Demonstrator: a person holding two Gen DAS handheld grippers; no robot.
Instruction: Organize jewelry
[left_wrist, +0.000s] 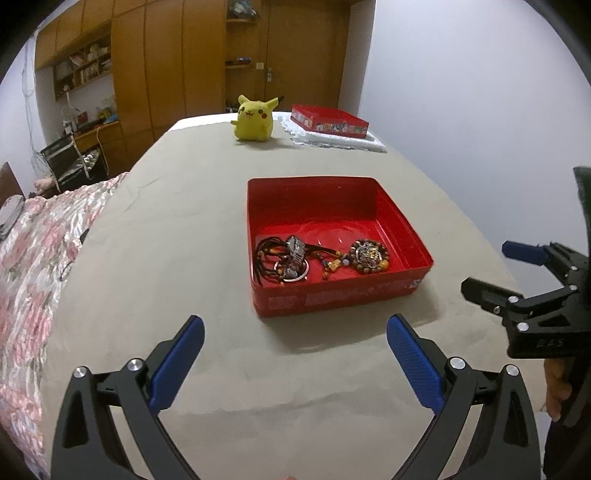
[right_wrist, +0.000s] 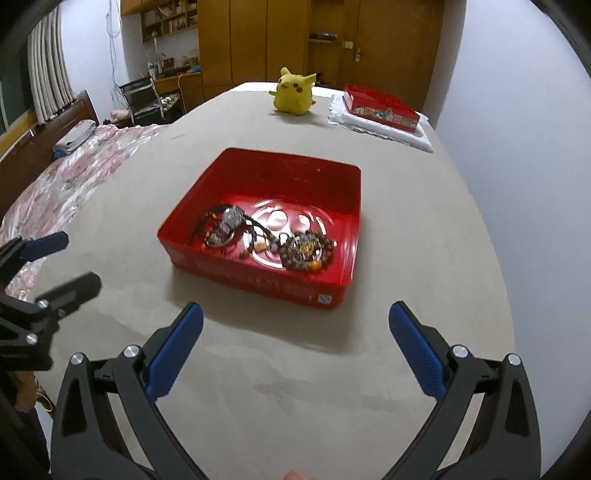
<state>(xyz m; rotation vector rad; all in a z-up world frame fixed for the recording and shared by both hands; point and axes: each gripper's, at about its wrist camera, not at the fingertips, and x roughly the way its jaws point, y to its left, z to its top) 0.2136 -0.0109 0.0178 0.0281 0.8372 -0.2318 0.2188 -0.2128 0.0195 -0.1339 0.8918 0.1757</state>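
An open red box sits on the beige table. Inside it lie a dark corded necklace, a metal watch, and a brown bead bracelet. My left gripper is open and empty, held just short of the box's near wall. It also shows at the left of the right wrist view. My right gripper is open and empty, near the box's front corner. It also shows at the right of the left wrist view.
A yellow Pikachu plush stands at the table's far end. A red lid lies on a white cloth beside it. A bed with a floral cover lies to the left. A wall runs along the right.
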